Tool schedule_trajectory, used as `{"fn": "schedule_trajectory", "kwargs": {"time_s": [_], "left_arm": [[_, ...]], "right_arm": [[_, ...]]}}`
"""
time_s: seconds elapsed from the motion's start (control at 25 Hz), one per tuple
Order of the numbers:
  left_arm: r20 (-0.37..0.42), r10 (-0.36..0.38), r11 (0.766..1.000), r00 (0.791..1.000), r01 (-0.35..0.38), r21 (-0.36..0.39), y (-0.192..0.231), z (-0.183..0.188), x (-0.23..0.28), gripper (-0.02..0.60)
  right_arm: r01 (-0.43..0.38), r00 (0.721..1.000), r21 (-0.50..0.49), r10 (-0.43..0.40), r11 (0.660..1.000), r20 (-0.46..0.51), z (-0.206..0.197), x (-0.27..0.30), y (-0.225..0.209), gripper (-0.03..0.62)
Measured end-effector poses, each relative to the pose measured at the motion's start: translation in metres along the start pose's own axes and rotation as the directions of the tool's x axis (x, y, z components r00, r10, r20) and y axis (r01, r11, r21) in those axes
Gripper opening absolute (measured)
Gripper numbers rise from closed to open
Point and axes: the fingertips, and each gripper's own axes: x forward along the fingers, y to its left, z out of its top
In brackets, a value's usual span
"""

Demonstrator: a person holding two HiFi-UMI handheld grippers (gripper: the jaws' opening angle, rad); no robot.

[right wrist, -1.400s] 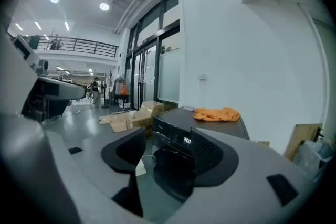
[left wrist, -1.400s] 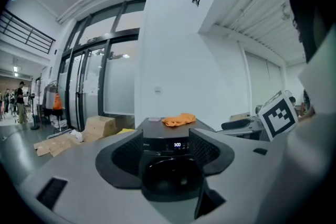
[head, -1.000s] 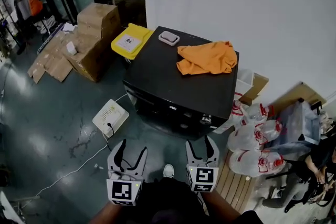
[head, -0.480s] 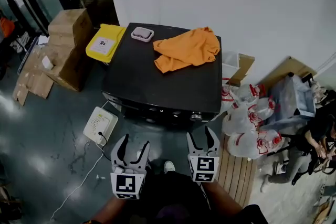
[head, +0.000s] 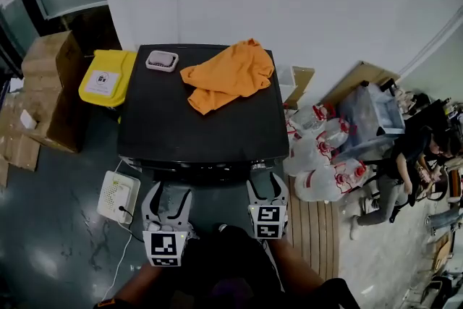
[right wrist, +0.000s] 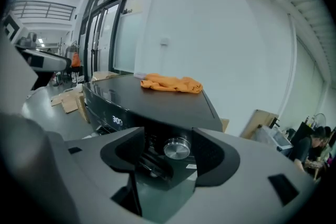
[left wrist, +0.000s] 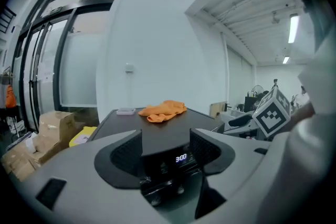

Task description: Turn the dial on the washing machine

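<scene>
The black washing machine (head: pixel 195 119) stands against the white wall, with an orange cloth (head: pixel 224 76) and a small pink tray (head: pixel 162 60) on its lid. Its silver dial (right wrist: pixel 177 148) sits on the front panel at the right, beside a lit display (left wrist: pixel 180 157). My right gripper (head: pixel 267 183) is close to the machine's front edge. Its jaws are opening, the dial shows in the gap just ahead, and the pads do not touch it. My left gripper (head: pixel 166 193) hangs open and empty before the panel's left part.
A yellow box (head: pixel 105 79) and cardboard boxes (head: pixel 43 83) stand left of the machine. A white device (head: pixel 117 196) with a cable lies on the floor by my left gripper. Plastic bags (head: pixel 318 155), a wooden slat board (head: pixel 315 228) and a person (head: pixel 405 163) are at the right.
The view has swung to face the machine squarely and come closer. Both grippers have moved up to its front edge, the right one toward the dial.
</scene>
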Motion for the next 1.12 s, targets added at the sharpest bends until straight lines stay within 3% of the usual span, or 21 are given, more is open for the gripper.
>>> {"fn": "schedule_trajectory", "kwargs": {"time_s": [0.16,0.6,1.12], "left_arm": [[-0.014,0.005,1.0,1.0,-0.005,0.016,0.005,-0.01,0.011,0.272],[-0.082,0.138,0.99,0.987,-0.138,0.001,0.008,-0.023,0.03,0.271],[-0.129,0.148,0.989,0.981,-0.149,0.006,-0.007,-0.033,0.029,0.27]], "right_arm": [[0.016,0.998,-0.006,-0.017,1.0,-0.058,-0.018,0.016,-0.006,0.295],[-0.039,0.991,-0.07,0.029,0.997,-0.13,-0.048,0.059,-0.018,0.296],[-0.055,0.986,0.037,0.06,0.998,-0.153,-0.065,0.081,-0.025,0.276]]}}
